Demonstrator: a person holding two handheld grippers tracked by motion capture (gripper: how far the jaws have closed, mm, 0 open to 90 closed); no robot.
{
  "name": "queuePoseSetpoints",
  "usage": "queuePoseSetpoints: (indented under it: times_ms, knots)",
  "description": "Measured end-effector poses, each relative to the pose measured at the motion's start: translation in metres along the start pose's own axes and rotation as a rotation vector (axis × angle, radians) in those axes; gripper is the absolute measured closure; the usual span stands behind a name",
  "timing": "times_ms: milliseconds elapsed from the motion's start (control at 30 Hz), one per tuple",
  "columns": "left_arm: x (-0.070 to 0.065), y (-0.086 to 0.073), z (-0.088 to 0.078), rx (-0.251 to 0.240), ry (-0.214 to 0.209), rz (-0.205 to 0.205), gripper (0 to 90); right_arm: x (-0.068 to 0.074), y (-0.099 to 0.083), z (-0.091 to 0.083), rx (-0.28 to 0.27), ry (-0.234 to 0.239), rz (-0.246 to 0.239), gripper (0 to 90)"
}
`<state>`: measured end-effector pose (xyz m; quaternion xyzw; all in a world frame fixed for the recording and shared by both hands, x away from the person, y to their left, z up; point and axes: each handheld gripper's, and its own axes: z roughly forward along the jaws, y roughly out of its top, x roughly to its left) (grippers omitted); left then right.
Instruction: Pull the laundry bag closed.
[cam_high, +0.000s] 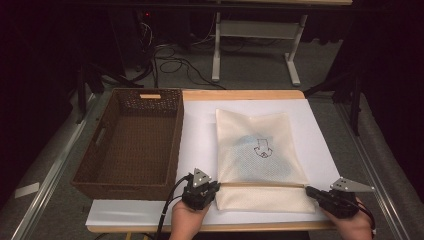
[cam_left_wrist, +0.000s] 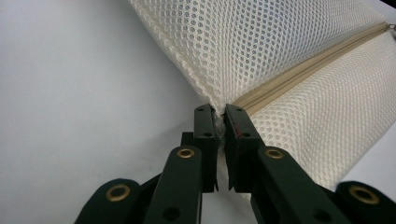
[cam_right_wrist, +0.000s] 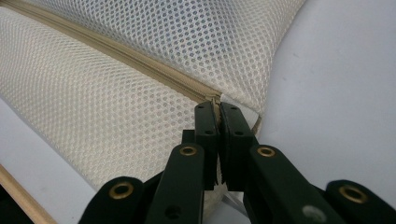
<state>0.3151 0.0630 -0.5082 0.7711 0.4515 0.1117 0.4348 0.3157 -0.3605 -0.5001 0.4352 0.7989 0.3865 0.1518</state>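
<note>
**Both grippers clamped at the two ends of the zip**

Left gripper (cam_high: 206, 191) and right gripper (cam_high: 311, 191) each sit at one end of the zipper (cam_high: 262, 185) that runs across the near part of the mesh bag (cam_high: 260, 150), parallel to the table's front edge. From my seat that line is what matters: the zip's long axis stretches straight from one hand to the other, so any pull along it goes sideways, left to right.

On the left gripper view I see the jaws nearly together, pinching the mesh bag (cam_left_wrist: 261, 51) right where the zipper (cam_left_wrist: 303, 74) ends at the corner. On the right gripper view the jaws are likewise pressed together on the far end of the zipper (cam_right_wrist: 140, 63), at what I take to be the slider or pull tab; it is too small to tell which.

The bag lies flat on the white sheet (cam_high: 200, 135) towards the table's right side, with something bluish dimly showing through the mesh. The brown wicker basket (cam_high: 102, 137) stands at the left edge, just beside the left hand (cam_high: 187, 220) but apart from the bag. Nothing lies along the zip line between the grippers. I judge the right hand (cam_high: 356, 224) the one to travel, with the left anchoring.
</note>
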Motion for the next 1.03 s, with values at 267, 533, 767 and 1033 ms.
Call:
queuePoseSetpoints:
  times_ms: [267,533,767,1033]
  knots:
    - [0.003,-0.004,0.004,0.048,-0.006,-0.006,80.0,0.003,0.0,0.001,-0.002,-0.007,-0.009,87.4]
    - [0.0,-0.005,0.005,0.057,0.019,0.02,82.2,0.004,-0.001,0.003,0.024,-0.023,0.015,87.4]
    - [0.002,0.003,-0.018,-0.117,0.077,0.044,49.2,0.005,0.01,-0.008,-0.167,-0.026,0.041,55.8]
    - [-0.006,0.01,-0.034,-0.213,0.229,0.129,17.5,0.014,0.023,-0.016,-0.298,-0.087,-0.007,18.9]
